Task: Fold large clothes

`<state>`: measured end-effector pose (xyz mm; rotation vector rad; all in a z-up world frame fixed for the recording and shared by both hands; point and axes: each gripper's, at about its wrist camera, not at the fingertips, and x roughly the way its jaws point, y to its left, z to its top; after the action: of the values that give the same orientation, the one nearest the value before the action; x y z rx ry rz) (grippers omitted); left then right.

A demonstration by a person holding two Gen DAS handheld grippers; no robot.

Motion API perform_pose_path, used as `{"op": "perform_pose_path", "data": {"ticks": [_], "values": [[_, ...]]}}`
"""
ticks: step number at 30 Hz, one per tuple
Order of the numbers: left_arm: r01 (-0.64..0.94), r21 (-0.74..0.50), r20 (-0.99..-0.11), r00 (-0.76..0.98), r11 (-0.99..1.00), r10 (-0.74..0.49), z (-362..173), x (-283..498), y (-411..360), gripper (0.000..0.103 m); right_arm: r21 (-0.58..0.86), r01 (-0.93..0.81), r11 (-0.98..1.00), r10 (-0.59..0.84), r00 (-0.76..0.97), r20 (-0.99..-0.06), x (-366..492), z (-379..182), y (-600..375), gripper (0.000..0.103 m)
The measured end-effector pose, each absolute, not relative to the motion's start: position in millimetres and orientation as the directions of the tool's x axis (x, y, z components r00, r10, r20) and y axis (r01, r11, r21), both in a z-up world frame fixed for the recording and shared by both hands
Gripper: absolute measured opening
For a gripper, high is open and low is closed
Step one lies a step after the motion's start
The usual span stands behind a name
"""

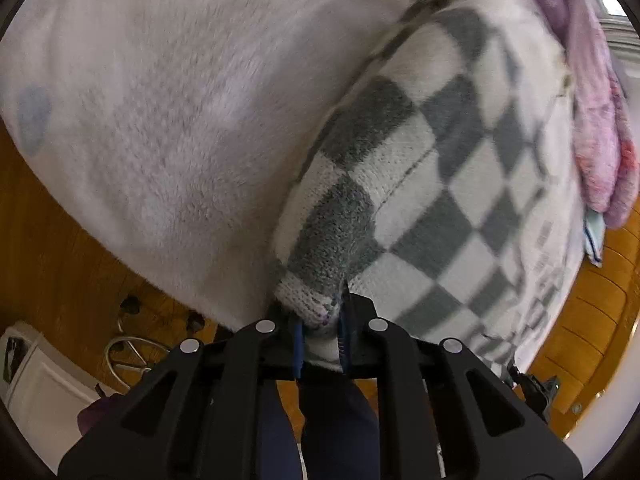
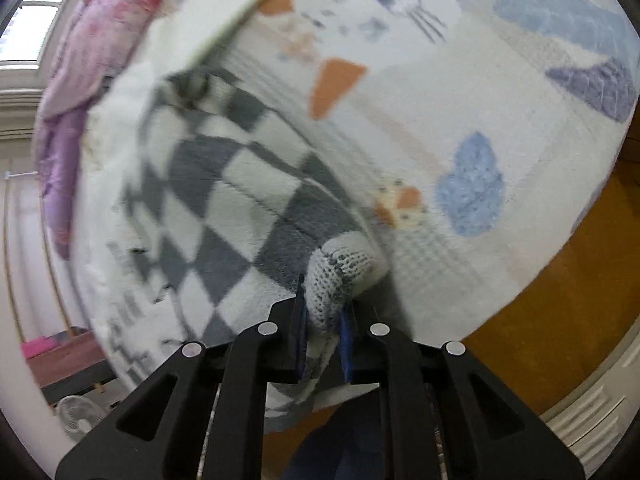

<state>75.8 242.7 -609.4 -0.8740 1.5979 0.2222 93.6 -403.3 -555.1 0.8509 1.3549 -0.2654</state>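
Observation:
A grey-and-white checkered knit garment (image 1: 432, 184) lies spread on a pale fleece blanket (image 1: 168, 120) that covers the work surface. My left gripper (image 1: 320, 328) is shut on one corner of the checkered garment, with the knit hem bunched between the blue pads. The same garment shows in the right wrist view (image 2: 224, 200). My right gripper (image 2: 324, 328) is shut on another corner of it, with the hem folded over between the pads. The far side of the garment is blurred in both views.
The blanket has blue and orange animal prints (image 2: 472, 188). A pink and purple fluffy cloth (image 1: 600, 152) lies beyond the garment, also in the right wrist view (image 2: 80, 64). Wooden floor (image 1: 48, 248), a chair base (image 1: 132, 352) and a white cabinet (image 1: 36, 388) lie below. A small fan (image 2: 80, 416) stands on the floor.

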Motion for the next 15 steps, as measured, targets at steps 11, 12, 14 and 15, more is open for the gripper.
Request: {"op": "perform_pose_path", "data": {"ticks": [11, 12, 14, 15], "values": [[-0.636, -0.337, -0.922, 0.073, 0.694, -0.38, -579.3, 72.7, 262.9, 0.077, 0.169, 0.421, 0.891, 0.106, 0.169, -0.98, 105.6, -490.4, -350.9, 0.026], [-0.641, -0.34, -0.923, 0.087, 0.688, -0.375, -575.8, 71.7, 265.4, 0.078, 0.164, 0.343, 0.925, 0.104, 0.189, -0.977, 115.0, -478.4, -331.5, 0.021], [-0.657, -0.357, -0.921, 0.126, 0.664, -0.37, -572.0, 69.4, 270.6, 0.079, 0.207, 0.199, 0.958, 0.16, 0.23, -0.96, 138.6, -463.2, -289.0, 0.008], [-0.663, -0.365, -0.917, 0.138, 0.653, -0.373, -572.2, 69.6, 271.2, 0.079, 0.25, 0.123, 0.96, 0.212, 0.259, -0.942, 155.9, -457.0, -261.7, 0.005]]}}
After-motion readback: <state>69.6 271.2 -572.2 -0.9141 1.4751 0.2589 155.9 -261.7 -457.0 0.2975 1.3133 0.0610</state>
